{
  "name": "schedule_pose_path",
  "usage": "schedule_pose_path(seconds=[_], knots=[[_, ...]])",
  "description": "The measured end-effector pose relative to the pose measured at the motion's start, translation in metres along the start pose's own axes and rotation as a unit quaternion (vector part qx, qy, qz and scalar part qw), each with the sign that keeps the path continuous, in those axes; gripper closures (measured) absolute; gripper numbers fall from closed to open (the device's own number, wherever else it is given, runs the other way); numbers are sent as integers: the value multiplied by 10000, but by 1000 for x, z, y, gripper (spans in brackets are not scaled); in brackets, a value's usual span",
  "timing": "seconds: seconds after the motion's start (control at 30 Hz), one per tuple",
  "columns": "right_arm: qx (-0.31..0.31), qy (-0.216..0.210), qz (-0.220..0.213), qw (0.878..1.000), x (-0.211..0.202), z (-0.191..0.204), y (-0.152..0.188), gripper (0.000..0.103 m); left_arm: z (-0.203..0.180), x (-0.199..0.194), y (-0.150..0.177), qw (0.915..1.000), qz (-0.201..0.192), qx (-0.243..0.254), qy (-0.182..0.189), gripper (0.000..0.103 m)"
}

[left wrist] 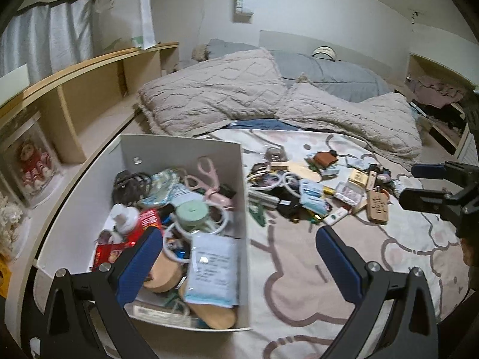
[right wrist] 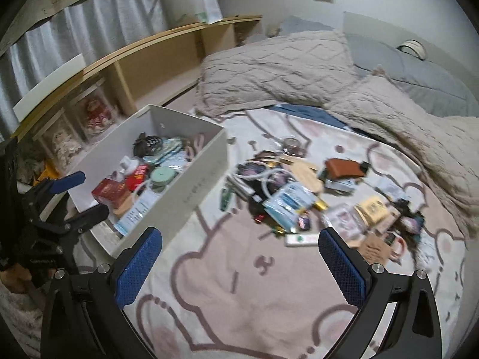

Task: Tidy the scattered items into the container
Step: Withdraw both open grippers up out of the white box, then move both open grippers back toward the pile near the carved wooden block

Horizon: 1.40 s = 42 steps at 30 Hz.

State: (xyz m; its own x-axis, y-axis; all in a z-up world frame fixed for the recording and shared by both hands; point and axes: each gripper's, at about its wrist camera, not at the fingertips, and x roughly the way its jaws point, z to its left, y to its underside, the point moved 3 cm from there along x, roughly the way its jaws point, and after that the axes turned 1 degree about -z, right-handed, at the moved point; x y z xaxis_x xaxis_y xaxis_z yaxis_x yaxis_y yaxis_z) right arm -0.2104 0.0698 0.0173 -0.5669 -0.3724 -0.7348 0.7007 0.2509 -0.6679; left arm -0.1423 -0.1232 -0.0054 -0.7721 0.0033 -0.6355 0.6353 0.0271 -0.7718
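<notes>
A white box (left wrist: 244,185) stands on the bed at the left, filled with pink scissors (left wrist: 206,170), a green tape roll (left wrist: 191,212), a red packet (left wrist: 148,223) and a white paper pouch (left wrist: 214,269). It also shows in the right wrist view (right wrist: 203,179). A pile of scattered small items (left wrist: 314,191) lies on the bedspread to its right, also in the right wrist view (right wrist: 299,194). My left gripper (left wrist: 239,257) is open and empty above the box's near right wall. My right gripper (right wrist: 239,263) is open and empty, above bare bedspread in front of the pile.
A cartoon-print bedspread (right wrist: 254,299) covers the bed. Beige quilted pillows (left wrist: 215,95) and a grey duvet (left wrist: 335,77) lie behind the pile. A wooden shelf (left wrist: 89,89) runs along the left. The right gripper shows at the right edge of the left wrist view (left wrist: 431,185).
</notes>
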Motion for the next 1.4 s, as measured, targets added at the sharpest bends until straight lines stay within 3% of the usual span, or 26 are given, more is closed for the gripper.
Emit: schedule_pose_path(seconds=[0.87, 1.4], knots=[[935, 799, -459, 9913, -81, -128, 88, 0, -115, 8, 5, 9979, -223, 220, 576, 0], [1086, 1062, -558, 9868, -86, -158, 108, 0, -152, 37, 17, 9961, -139, 354, 796, 0]])
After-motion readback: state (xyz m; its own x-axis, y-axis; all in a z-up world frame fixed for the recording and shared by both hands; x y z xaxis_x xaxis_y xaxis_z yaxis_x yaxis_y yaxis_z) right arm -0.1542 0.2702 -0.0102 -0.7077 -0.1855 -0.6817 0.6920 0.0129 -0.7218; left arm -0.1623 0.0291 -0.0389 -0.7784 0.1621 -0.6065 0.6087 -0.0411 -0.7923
